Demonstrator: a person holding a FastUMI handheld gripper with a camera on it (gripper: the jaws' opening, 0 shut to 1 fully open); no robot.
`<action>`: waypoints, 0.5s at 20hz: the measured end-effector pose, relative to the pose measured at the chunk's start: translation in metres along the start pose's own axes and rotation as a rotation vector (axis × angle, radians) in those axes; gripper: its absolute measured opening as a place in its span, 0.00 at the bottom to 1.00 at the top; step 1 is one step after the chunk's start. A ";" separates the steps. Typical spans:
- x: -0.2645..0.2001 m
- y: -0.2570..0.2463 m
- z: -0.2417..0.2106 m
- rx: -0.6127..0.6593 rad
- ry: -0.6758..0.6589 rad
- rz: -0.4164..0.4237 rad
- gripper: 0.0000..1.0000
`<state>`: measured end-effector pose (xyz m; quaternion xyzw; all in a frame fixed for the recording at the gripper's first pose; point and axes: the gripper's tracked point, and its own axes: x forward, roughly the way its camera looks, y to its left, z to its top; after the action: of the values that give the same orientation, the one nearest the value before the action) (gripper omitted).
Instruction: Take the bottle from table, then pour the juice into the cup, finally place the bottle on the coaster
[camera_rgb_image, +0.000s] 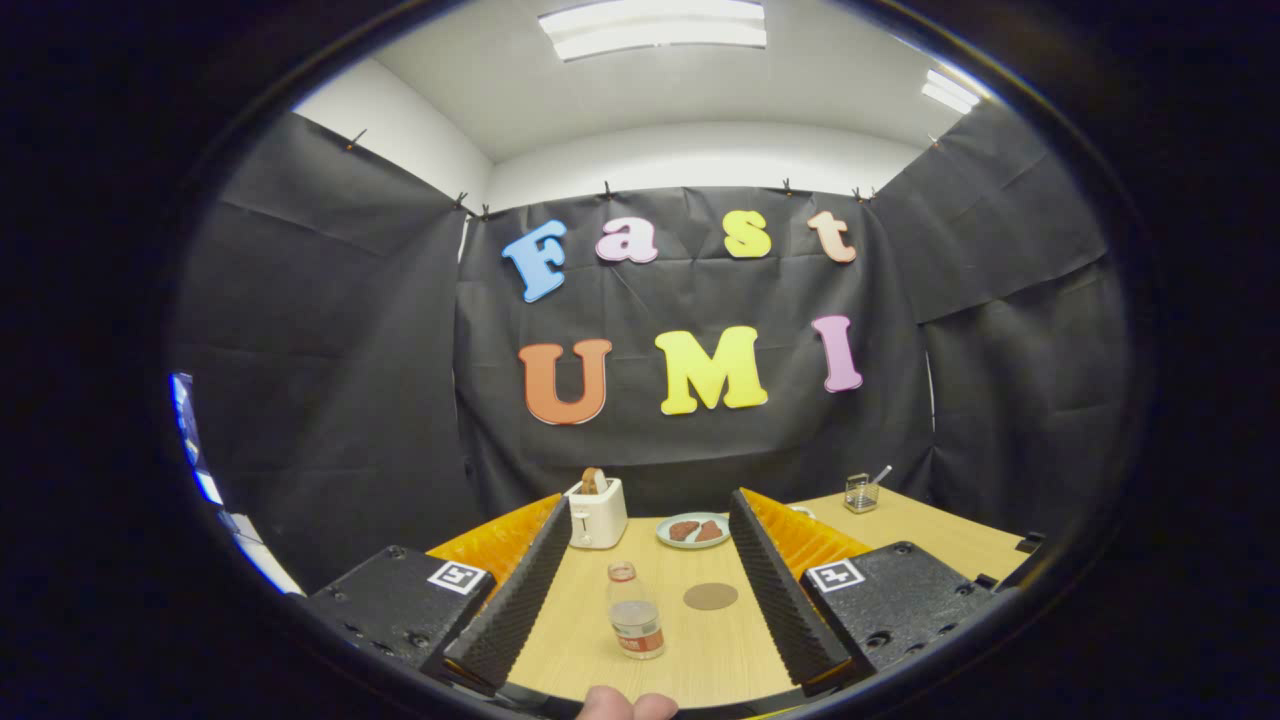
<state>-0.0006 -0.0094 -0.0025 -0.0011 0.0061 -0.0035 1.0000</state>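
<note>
Nearest to me, a bit of my finger shows at the bottom. My gripper is wide open and holds nothing. Between its two fingers, on the wooden table, the bottle stands upright with some juice in it. Just to the right of it, a little farther, lies the round brown coaster. Beyond them I see a white toaster and a plate with food. Far right stands a glass cup with a spoon in it.
</note>
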 end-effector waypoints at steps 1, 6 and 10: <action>-0.002 0.003 0.000 -0.002 -0.003 0.008 1.00; -0.004 0.008 -0.001 -0.067 0.003 0.014 1.00; -0.007 0.020 -0.009 -0.058 0.018 0.040 1.00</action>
<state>-0.0070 0.0107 -0.0115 -0.0301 0.0154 0.0168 0.9993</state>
